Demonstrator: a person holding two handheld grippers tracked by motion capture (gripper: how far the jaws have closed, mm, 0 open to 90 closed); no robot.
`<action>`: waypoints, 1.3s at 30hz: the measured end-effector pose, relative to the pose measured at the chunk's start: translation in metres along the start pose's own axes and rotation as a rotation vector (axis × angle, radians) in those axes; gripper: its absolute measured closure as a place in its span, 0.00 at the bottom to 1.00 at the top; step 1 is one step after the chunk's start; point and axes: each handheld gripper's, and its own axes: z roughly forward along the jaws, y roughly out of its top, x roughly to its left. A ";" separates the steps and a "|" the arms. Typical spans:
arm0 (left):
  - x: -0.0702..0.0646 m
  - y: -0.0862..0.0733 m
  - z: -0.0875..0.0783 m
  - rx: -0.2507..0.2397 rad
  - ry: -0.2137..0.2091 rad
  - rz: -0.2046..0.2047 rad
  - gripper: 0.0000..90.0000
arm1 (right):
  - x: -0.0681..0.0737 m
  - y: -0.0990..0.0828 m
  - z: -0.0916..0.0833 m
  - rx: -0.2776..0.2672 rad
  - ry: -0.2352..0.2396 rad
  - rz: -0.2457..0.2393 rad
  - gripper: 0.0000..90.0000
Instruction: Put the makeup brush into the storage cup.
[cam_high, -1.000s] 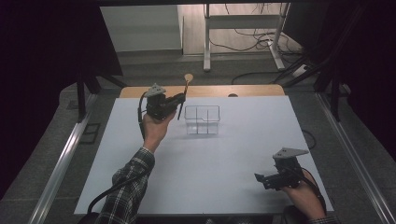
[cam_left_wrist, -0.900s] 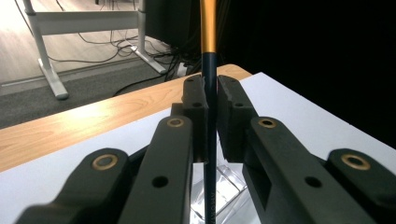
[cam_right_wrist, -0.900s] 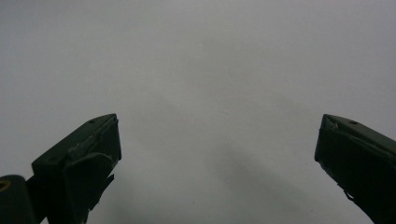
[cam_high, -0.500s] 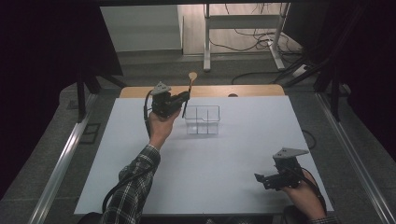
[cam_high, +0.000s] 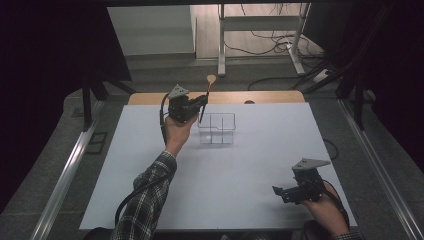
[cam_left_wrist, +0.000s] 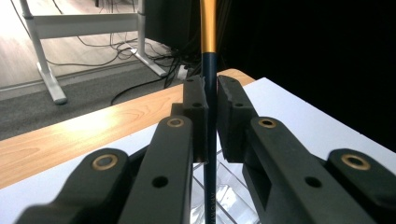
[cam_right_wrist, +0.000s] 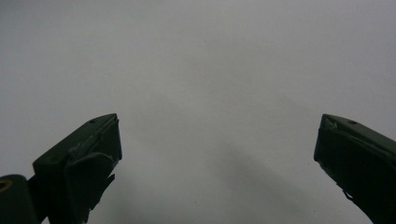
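My left gripper (cam_high: 202, 103) is raised over the far part of the white table (cam_high: 260, 160), just left of a clear plastic box with compartments (cam_high: 216, 129). It is shut on a slim brush-like tool (cam_high: 206, 100) that stands nearly upright: dark blue lower shaft, golden upper part, pale rounded tip. In the left gripper view the pads (cam_left_wrist: 196, 112) press the tool's shaft (cam_left_wrist: 209, 84) from both sides, and the clear box (cam_left_wrist: 229, 196) lies below. My right gripper (cam_high: 281, 192) rests near the front right corner, open; in its own view the right gripper (cam_right_wrist: 217, 123) has nothing between its jaws.
A strip of wooden tabletop (cam_high: 265, 97) runs along the far edge. Behind it stand a white metal desk frame (cam_high: 260, 24) and loose floor cables (cam_high: 280, 45). Metal rails (cam_high: 67, 175) flank the table on both sides.
My left hand has carried the tool a little to the right, closer to the clear box. The right hand has stayed where it was.
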 end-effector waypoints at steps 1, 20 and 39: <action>0.000 0.000 0.001 0.001 0.002 -0.001 0.93 | 0.000 0.000 0.000 0.000 0.001 0.000 0.01; 0.004 -0.019 0.013 0.024 0.005 -0.007 0.93 | 0.000 0.000 0.000 0.004 0.003 -0.003 0.01; 0.004 -0.034 0.019 0.045 0.006 -0.008 0.93 | 0.000 0.000 0.001 0.005 0.006 -0.008 0.01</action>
